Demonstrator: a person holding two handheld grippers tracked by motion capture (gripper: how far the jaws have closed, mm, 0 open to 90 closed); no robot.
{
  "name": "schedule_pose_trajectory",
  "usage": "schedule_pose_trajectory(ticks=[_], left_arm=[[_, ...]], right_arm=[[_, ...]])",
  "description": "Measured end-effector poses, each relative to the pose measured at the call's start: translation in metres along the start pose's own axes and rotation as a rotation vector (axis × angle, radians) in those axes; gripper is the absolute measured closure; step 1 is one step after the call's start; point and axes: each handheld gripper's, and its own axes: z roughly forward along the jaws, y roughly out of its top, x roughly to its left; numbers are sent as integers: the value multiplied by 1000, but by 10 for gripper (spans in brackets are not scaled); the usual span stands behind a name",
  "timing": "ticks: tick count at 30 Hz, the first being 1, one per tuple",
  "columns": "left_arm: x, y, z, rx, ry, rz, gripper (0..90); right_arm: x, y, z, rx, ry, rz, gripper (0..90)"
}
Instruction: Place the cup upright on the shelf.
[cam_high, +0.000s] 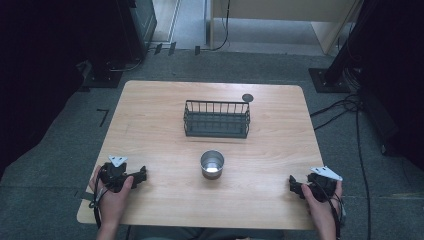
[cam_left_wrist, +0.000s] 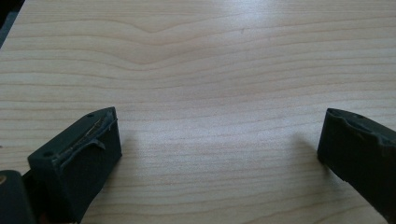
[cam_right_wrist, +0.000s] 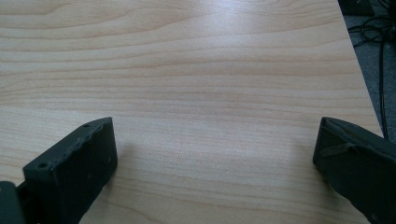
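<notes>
Resting on the pale wooden table (cam_high: 165, 100), both black two-jaw grippers, left (cam_high: 142, 174) and right (cam_high: 292, 183), are gaping wide, holding nothing, flanking the small metal cup (cam_high: 212, 164).

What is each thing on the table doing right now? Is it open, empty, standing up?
Metal cup: upright, near the table's middle, nothing visible inside.
Wire basket: upright behind the cup, empty.
Small dark disc: flat beside the basket's far right corner.
Left gripper: open, holding nothing.
Right gripper: open, holding nothing.

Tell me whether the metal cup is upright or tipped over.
Upright: the metal cup stands on the table with its round open mouth facing up, in front of the wire basket.
</notes>
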Motion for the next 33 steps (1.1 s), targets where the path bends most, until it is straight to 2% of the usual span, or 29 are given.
schedule_pose_trajectory(ticks=[6,8,14,24,33], left_arm=[[0,0,0,0,-1,0,0],[0,0,0,0,-1,0,0],[0,0,0,0,-1,0,0],[0,0,0,0,0,0,0],[0,0,0,0,0,0,0]], right_arm=[[3,1,0,4,-15,17,0],[5,1,-1,10,-8,16,0],[12,7,-9,-35,20,8,0],[23,17,-17,-55,44,-11,0],[41,29,-19,-93,93,-41,0]])
